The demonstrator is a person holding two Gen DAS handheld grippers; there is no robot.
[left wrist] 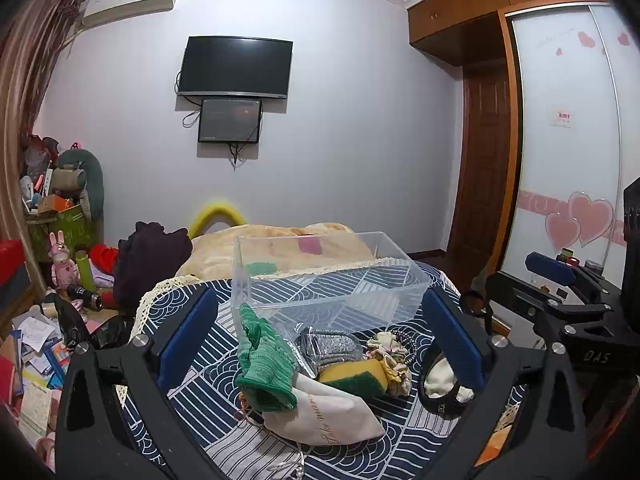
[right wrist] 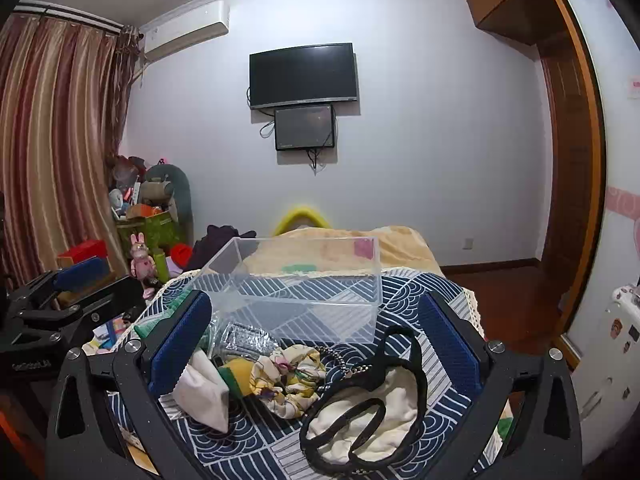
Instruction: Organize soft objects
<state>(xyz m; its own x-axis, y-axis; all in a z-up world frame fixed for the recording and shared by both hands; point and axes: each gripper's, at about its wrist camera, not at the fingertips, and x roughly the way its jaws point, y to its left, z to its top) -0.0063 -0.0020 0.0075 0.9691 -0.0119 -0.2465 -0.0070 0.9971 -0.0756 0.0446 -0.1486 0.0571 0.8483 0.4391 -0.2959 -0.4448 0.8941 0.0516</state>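
Note:
A clear plastic box (left wrist: 328, 272) (right wrist: 304, 280) stands on the blue patterned cloth (left wrist: 208, 356) (right wrist: 256, 436). In front of it lie a green cloth (left wrist: 264, 364), a white drawstring pouch (left wrist: 324, 416) (right wrist: 204, 388), a yellow-green sponge (left wrist: 356, 376) (right wrist: 236, 372), a silver glitter item (left wrist: 332, 346) (right wrist: 244, 340), a floral scrunchie (left wrist: 394, 360) (right wrist: 288, 376) and a cream cloth with black trim (left wrist: 440, 384) (right wrist: 368, 412). My left gripper (left wrist: 320, 336) is open above the pile. My right gripper (right wrist: 316, 340) is open above the scrunchie and cream cloth.
A beige blanket (left wrist: 280, 248) lies on the bed behind the box. Dark clothes (left wrist: 152, 260) sit at the bed's left. Toys, papers and boxes (left wrist: 44, 320) clutter the floor at left. A wardrobe (left wrist: 560, 140) stands at right. A television (left wrist: 236, 66) hangs on the far wall.

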